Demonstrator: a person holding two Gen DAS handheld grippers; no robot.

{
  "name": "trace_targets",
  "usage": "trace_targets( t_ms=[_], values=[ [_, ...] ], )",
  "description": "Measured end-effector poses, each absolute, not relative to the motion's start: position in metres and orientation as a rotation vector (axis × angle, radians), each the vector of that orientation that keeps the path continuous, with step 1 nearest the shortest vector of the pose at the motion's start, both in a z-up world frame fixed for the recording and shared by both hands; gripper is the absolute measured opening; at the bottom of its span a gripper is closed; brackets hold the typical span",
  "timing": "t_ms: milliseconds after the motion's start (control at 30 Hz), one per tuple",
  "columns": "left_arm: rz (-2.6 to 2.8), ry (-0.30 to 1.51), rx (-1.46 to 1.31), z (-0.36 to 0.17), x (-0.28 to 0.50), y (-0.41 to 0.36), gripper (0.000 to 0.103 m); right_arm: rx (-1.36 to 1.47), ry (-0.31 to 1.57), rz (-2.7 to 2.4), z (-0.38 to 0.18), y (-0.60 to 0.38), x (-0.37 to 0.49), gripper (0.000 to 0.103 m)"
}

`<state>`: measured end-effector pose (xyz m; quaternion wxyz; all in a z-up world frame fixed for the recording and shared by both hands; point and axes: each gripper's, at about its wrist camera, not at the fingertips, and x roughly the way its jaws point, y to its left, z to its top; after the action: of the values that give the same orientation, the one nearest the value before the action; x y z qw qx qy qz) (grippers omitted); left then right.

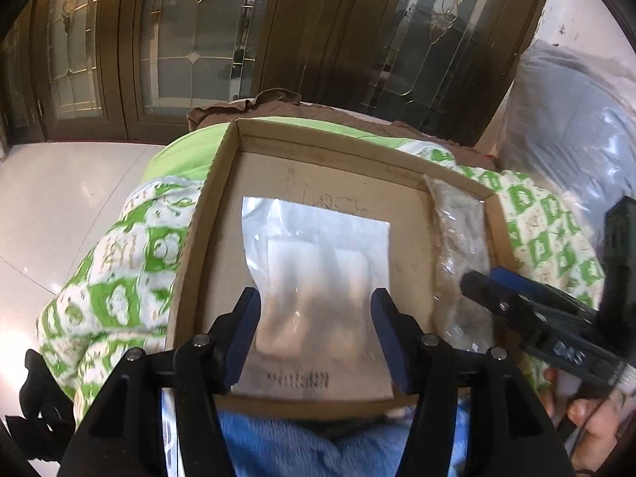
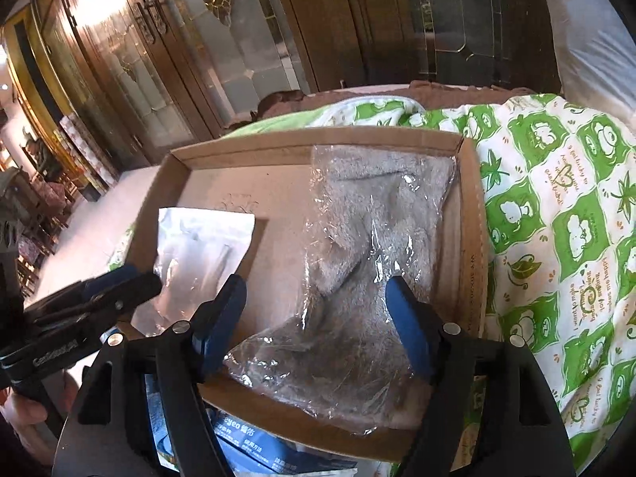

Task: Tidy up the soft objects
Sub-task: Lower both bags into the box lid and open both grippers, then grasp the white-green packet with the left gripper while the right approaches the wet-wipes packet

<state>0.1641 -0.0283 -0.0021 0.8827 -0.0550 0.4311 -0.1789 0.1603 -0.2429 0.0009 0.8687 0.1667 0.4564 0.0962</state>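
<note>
A shallow cardboard tray [image 1: 206, 214] [image 2: 471, 238] lies on a green-and-white quilt. Inside it a white packet in clear plastic [image 1: 318, 274] [image 2: 198, 254] lies on the left, and a grey fluffy towel in a clear bag [image 2: 369, 270] [image 1: 461, 254] lies along the right side. My left gripper [image 1: 314, 318] is open, its blue pads on either side of the white packet's near part. My right gripper [image 2: 318, 310] is open, its pads on either side of the grey bag's near end. Each gripper shows at the edge of the other's view.
A blue soft item and a blue printed packet [image 2: 254, 441] [image 1: 286, 445] lie in front of the tray's near wall. The quilt [image 2: 556, 218] covers the bed to the right. Dark wooden cabinets with glass doors [image 1: 190, 39] stand behind. White tiled floor [image 1: 59, 206] lies to the left.
</note>
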Motion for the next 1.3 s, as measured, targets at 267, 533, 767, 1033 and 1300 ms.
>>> trace_targets(
  t_ms=[267, 533, 767, 1033, 1300],
  values=[
    [-0.381, 0.841, -0.121, 0.005, 0.083, 0.007, 0.073, 0.485, 0.921, 0.175, 0.013, -0.268, 0.104, 0.073],
    [-0.365, 0.912, -0.161, -0.021, 0.022, 0.029, 0.073, 0.505, 0.983, 0.187, 0.005, -0.252, 0.042, 0.073],
    [-0.332, 0.853, -0.055, -0.016, 0.000, 0.017, 0.073, 0.464, 1.021, 0.207, 0.001, -0.238, -0.016, 0.074],
    [-0.295, 0.832, 0.011, -0.018, -0.013, 0.012, 0.073, 0.452, 1.026, 0.168, -0.002, -0.245, -0.027, 0.074],
    [-0.292, 0.821, 0.056, -0.017, -0.018, 0.006, 0.073, 0.445, 1.030, 0.154, -0.003, -0.246, -0.028, 0.074]
  ],
)
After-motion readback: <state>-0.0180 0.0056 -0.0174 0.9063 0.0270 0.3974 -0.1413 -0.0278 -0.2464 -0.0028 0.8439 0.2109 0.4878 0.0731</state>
